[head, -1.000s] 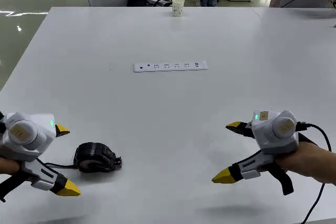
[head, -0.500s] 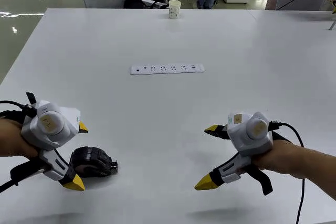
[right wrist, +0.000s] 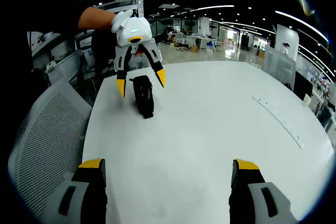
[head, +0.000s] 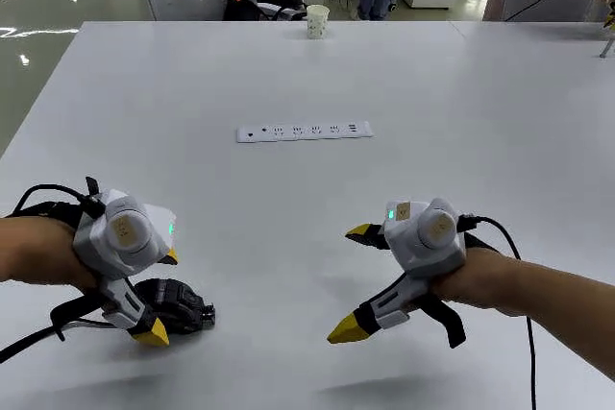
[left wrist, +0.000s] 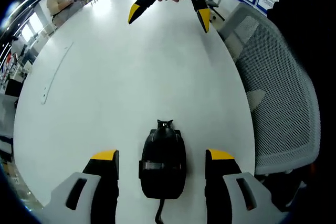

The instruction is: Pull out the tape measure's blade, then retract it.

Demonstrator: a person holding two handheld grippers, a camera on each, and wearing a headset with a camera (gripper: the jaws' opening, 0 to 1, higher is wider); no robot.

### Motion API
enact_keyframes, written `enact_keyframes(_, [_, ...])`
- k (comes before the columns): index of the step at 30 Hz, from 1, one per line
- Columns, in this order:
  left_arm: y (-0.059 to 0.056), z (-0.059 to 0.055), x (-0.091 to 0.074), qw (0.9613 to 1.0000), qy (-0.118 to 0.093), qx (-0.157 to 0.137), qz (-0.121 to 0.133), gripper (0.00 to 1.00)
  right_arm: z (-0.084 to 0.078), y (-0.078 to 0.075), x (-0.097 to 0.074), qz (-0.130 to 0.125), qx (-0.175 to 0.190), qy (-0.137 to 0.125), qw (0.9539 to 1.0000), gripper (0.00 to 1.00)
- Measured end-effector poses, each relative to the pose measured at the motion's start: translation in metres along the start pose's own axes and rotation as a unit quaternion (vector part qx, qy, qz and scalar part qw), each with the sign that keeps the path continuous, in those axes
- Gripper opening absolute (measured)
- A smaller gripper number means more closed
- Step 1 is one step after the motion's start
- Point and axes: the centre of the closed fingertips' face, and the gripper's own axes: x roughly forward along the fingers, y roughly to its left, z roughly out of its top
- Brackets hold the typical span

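On the table [head: 307, 218], the tape measure [left wrist: 163, 158] is straddled by the open left gripper [head: 159, 295], so grasping is judged in hand; it must be clamped before the open right gripper [head: 353, 280] is brought to the blade tip [left wrist: 165, 125].

Black tape measure [head: 183, 302] sits on the white table [head: 288, 218], down at seven o'clock in the head view, blade fully in, hook tab at the mouth pointing toward three o'clock.
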Motion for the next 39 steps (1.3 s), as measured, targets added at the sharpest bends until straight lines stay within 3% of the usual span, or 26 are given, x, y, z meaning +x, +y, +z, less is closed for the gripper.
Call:
enact_keyframes(5, [-0.004,-0.004,0.005,0.9995,0.026,0.016,-0.004,0.40,0.009,-0.001,0.010,0.005,0.000,-0.004,1.0000,0.99])
enact_keyframes(8, [0.004,-0.007,0.008,0.9987,0.035,0.035,0.014,0.31,0.011,0.001,0.017,0.013,-0.006,0.000,0.9999,0.99])
enact_keyframes(13, [0.004,-0.007,0.008,0.9993,0.036,-0.003,0.010,0.30,0.015,0.000,0.023,0.016,-0.014,0.003,0.9998,0.99])
enact_keyframes(18, [0.005,-0.008,0.010,0.9995,0.026,-0.016,0.013,0.30,0.015,-0.002,0.027,0.018,-0.027,0.006,0.9994,0.99])
enact_keyframes(26, [0.005,-0.007,0.011,0.9993,0.028,-0.012,0.021,0.30,0.013,-0.002,0.043,0.024,-0.025,0.017,0.9993,0.99])
enact_keyframes(39, [0.005,-0.005,0.010,0.9994,0.013,-0.021,0.023,0.30,0.029,0.005,0.077,0.040,-0.026,0.018,0.9987,0.93])
